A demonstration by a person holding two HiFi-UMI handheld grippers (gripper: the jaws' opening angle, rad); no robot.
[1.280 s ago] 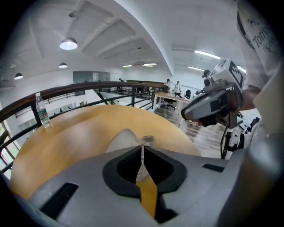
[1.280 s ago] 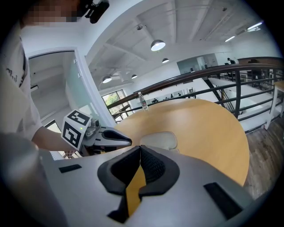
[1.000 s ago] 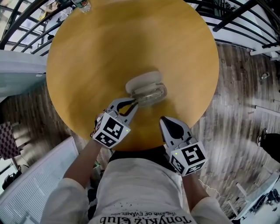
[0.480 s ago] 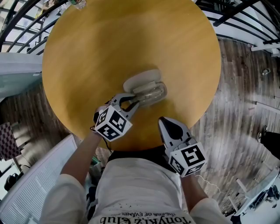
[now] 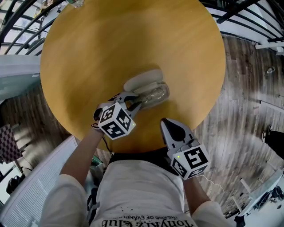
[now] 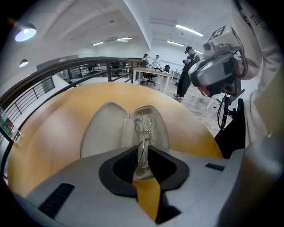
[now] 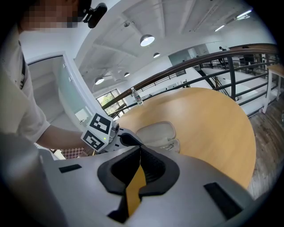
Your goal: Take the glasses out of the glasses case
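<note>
So, nearest my body, my right gripper (image 5: 171, 126) hangs over the near rim of the table (image 5: 133, 40) with its jaws together on nothing. I judge it is parked there so it stays out of the other hand's path, yet close enough to pin the case if it slides.

Just beyond it, my left gripper (image 5: 133, 103) has its jaws pinched on the thin wire frame of the glasses (image 6: 143, 126), reaching in low from the near-left so the tips meet the frame end-on. The glasses sit in the near half of the open glasses case (image 5: 142, 80), which lies flat near the middle of the tabletop. Whether the frame has lifted off the lining yet I cannot quite tell; it looks to be resting in it.

For moving, the way up and back toward me is free. The case wall beside the frame is the thing to clear, so the lift wants to go upward before any sideways pull.

Farther out the wood is bare all the way to the far rim, where a bottle (image 5: 77, 3) stands at the edge, with the dark railing (image 5: 26, 17) beyond.
</note>
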